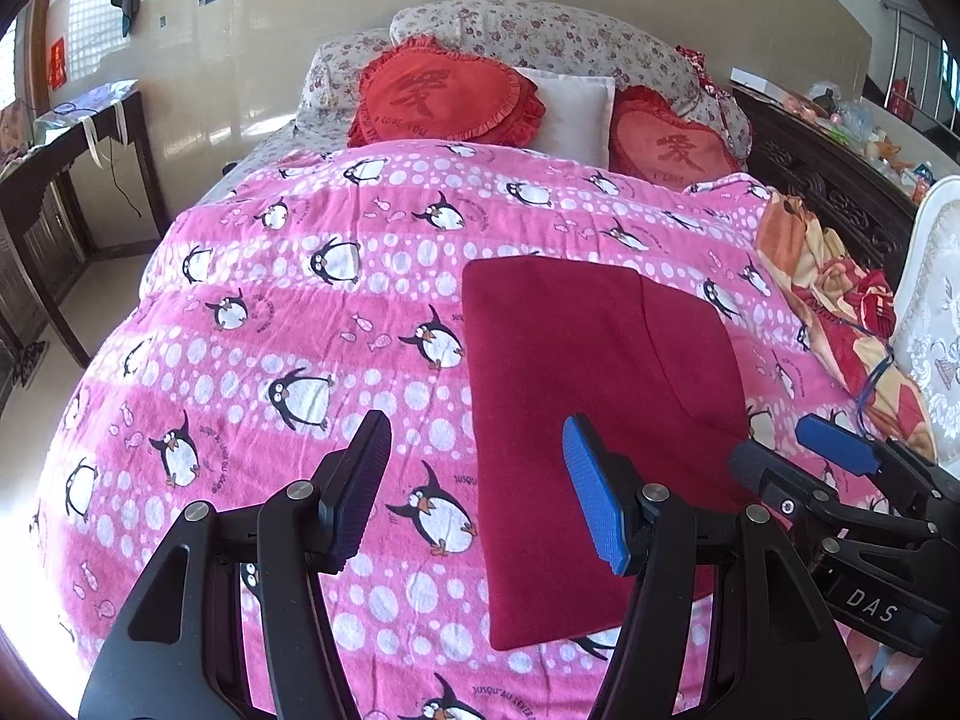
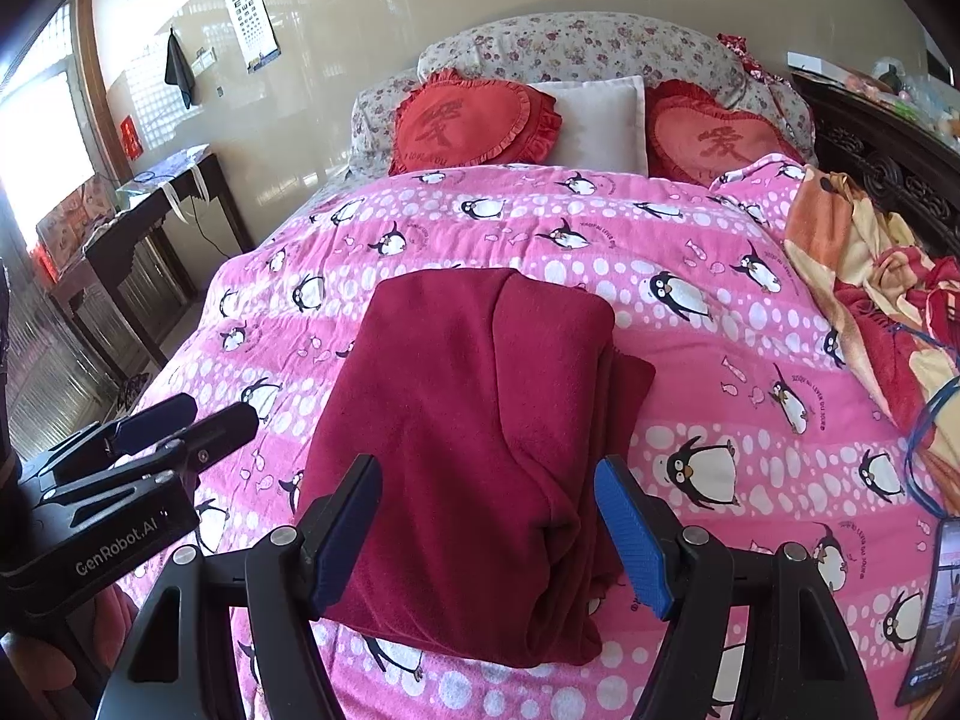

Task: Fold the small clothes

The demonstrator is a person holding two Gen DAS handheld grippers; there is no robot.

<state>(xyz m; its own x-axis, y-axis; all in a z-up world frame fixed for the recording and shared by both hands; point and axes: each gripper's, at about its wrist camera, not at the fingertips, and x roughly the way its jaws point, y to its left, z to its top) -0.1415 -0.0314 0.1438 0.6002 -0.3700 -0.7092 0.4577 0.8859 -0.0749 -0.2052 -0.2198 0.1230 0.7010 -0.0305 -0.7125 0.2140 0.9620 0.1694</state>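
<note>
The near edge of the dark red garment lies behind the right gripper fingers in the right wrist view, and its right side is covered by the left gripper in the left wrist view. The wall chart has print too small to read low down. The card at the right edge is cut off, its text blurred

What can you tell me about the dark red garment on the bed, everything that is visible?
The garment is dark red, plain, of soft fleece-like cloth. It lies folded into a rough rectangle, with layered edges along its right side and a fold line running lengthwise. It rests flat on the pink penguin blanket. Both tongs, left and right, are open above its near end; neither grips it.
</note>
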